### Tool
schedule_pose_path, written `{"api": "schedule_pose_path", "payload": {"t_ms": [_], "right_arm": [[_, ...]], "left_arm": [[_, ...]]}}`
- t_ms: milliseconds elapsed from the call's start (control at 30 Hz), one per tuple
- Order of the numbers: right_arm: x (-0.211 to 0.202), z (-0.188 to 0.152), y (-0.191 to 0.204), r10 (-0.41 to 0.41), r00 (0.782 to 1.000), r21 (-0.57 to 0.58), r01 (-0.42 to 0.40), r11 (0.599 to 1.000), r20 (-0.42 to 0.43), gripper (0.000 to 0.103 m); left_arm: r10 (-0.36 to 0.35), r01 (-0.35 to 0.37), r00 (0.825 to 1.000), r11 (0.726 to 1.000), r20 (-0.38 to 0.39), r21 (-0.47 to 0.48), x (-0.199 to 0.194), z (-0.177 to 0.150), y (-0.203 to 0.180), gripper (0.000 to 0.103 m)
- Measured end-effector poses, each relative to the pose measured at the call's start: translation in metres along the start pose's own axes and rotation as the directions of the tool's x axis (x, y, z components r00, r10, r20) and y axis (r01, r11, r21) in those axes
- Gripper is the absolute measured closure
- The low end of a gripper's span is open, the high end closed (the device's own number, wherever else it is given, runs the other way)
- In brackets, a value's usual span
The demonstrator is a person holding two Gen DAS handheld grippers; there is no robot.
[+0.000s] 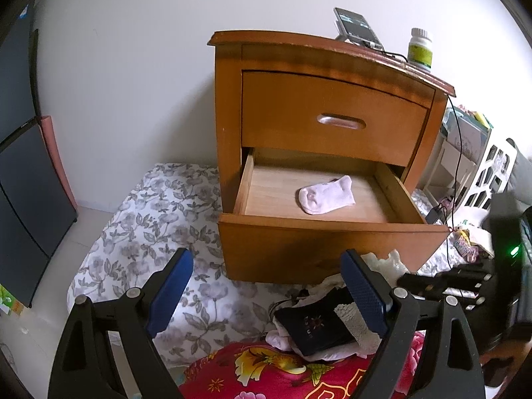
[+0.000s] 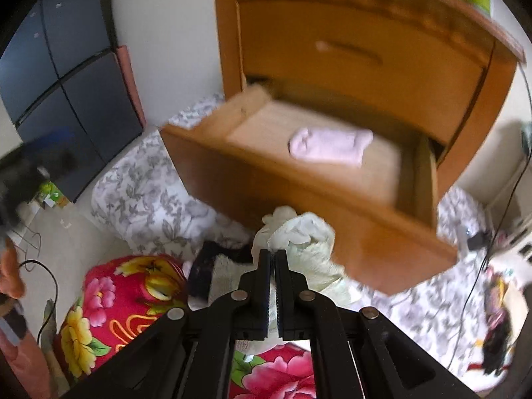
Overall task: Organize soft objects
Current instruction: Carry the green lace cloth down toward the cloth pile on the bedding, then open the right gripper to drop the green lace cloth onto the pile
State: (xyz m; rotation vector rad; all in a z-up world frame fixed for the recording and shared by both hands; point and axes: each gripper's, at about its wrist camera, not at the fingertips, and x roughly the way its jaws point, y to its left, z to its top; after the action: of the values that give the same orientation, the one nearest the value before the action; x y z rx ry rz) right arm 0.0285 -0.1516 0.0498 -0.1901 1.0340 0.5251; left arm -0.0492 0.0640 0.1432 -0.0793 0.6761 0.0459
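Note:
A wooden nightstand (image 1: pixel 332 106) has its lower drawer (image 1: pixel 332 231) pulled out, and a pink sock (image 1: pixel 324 196) (image 2: pixel 329 148) lies inside. Below the drawer front is a pile of soft things: a dark sock (image 1: pixel 312 329) (image 2: pixel 202 272), a white lacy piece (image 1: pixel 352 321) and a pale green cloth (image 1: pixel 387 259) (image 2: pixel 299 232). My left gripper (image 1: pixel 266 259) hangs open over the pile, nothing between its blue pads (image 1: pixel 169 286). My right gripper (image 2: pixel 273 252) (image 1: pixel 404 279) is shut, its tips at the pale green cloth's near edge; the blurred view does not show whether any cloth is pinched.
The pile rests on a red flowered quilt (image 1: pixel 282 372) (image 2: pixel 116 299) and grey-flowered bedding (image 1: pixel 149 232). A bottle (image 1: pixel 420 50) and a phone (image 1: pixel 357 28) stand on the nightstand. A dark cabinet (image 1: pixel 20 199) is at left; a black cable (image 1: pixel 460 166) and white shelving (image 1: pixel 492 173) at right.

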Motion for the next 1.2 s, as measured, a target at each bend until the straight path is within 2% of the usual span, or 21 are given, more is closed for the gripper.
{"api": "schedule_pose_path", "payload": {"t_ms": [133,400,767,1000,1133,1200], "right_arm": [[0.020,-0.013,-0.003,0.031,0.999,0.055,-0.030,0.998,-0.022,0.100],[0.046,-0.030,0.002,0.014,0.997,0.084,-0.008,0.996,-0.074,0.098],[0.030,-0.026,0.007,-0.041,0.999,0.099,0.044,0.994,-0.036,0.097],[0.005,-0.029,0.001,-0.105,0.994,0.161,0.103,0.982,0.005,0.070],[-0.015,-0.027,-0.003,-0.130,0.990,0.199,0.117,0.973,0.058,0.041],[-0.025,-0.026,-0.006,-0.143,0.987,0.218,0.123,0.968,0.079,0.040]], "left_arm": [[0.006,-0.006,1.000,1.000,-0.011,0.014,0.004,-0.001,-0.004,0.013],[0.014,-0.012,0.999,0.999,-0.032,0.041,0.012,-0.004,-0.010,0.013],[0.016,-0.014,0.999,0.998,-0.039,0.054,0.015,-0.005,-0.012,0.013],[0.016,-0.014,1.000,0.998,-0.024,0.059,0.010,-0.003,-0.014,0.013],[0.015,-0.014,1.000,0.998,-0.011,0.063,0.006,-0.003,-0.015,0.013],[0.015,-0.014,1.000,0.998,-0.008,0.064,0.005,-0.002,-0.015,0.013]]}}
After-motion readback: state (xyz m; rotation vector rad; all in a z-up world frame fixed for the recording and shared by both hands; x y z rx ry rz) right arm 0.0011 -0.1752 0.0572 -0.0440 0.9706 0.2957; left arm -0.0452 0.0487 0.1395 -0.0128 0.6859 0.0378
